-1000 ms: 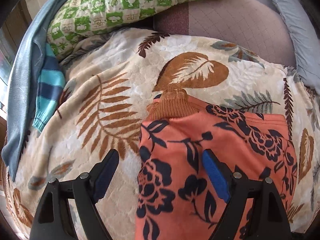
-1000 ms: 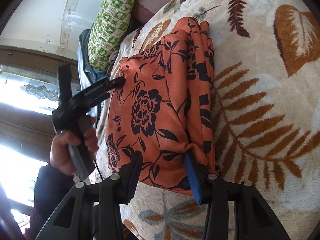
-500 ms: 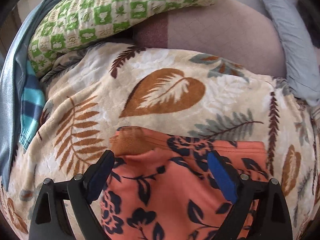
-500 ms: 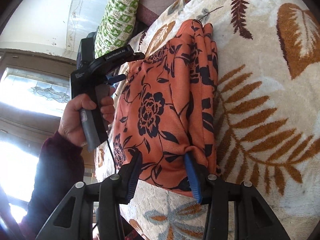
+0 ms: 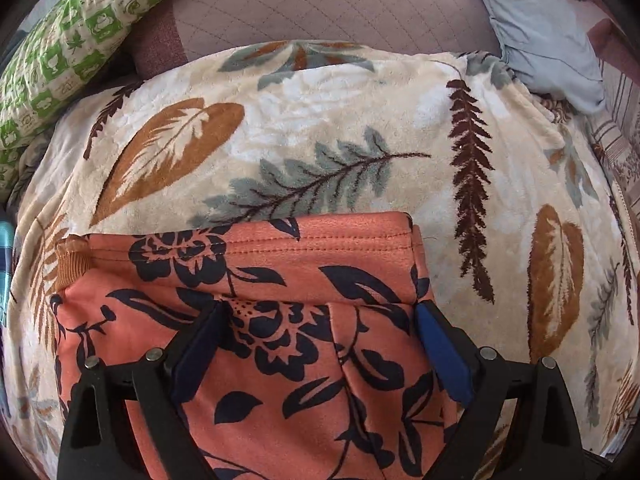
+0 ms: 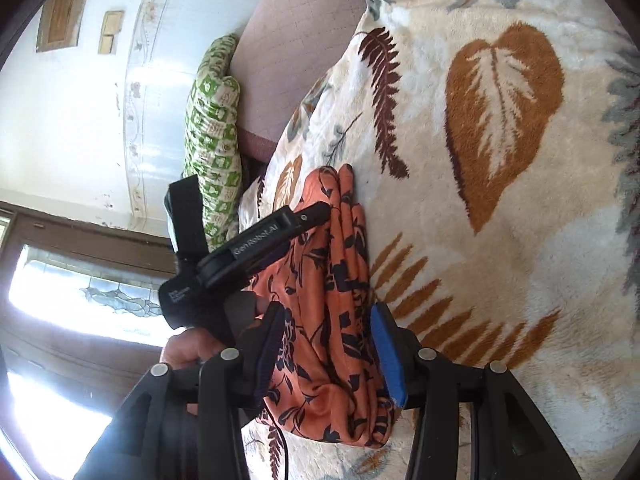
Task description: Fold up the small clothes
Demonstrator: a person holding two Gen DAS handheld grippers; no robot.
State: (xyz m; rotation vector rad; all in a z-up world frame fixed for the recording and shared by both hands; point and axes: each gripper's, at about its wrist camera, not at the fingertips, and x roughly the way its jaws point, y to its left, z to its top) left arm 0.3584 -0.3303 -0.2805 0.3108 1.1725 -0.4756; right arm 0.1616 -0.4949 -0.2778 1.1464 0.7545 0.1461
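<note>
Right wrist view: my right gripper (image 6: pixel 326 344) jaws pinch the bunched orange floral garment (image 6: pixel 332 280); my left gripper (image 5: pixel 318 344), jaws wide, hovers over its folded hem. Uneven pulling could undo the fold.

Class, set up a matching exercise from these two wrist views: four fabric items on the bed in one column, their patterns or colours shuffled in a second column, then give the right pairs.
Things:
1. garment
2. blanket
3. pillow
4. cuff

Patterns or colours:
A. green and white checks
B. cream plush with brown and grey leaves
C. plain ribbed mustard brown
D. orange with dark navy flowers

Pairs: 1-D, 2-B, 3-A, 4-C
</note>
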